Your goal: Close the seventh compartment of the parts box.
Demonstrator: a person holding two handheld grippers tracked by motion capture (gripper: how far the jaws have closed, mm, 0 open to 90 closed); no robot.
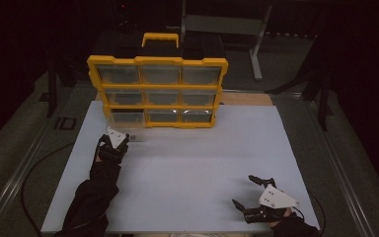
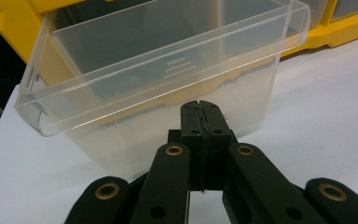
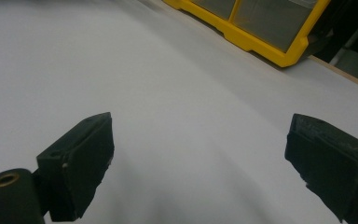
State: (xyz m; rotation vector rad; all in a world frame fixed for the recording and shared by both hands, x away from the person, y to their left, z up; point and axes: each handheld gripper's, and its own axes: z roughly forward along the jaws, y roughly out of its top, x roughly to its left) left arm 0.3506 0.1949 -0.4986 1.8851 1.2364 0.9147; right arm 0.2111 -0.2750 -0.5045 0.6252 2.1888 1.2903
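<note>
left gripper [image 2: 200, 109]: jaws pressed together, forearm stretched forward | right gripper [image 3: 198, 163]: jaws spread wide, low at near edge

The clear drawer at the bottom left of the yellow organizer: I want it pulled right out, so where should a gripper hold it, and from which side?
Judging by its shape, grip the clear drawer by its front lip, coming from the front, the person's side. That lip juts out past the yellow organizer as a thin rim that jaws can close over. The left gripper, jaws shut, is right in front of it.

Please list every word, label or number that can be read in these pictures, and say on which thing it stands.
None can be read.
Clear drawer: three raised ridges on its front, no letters.
Yellow organizer: no label that I can make out.
</note>
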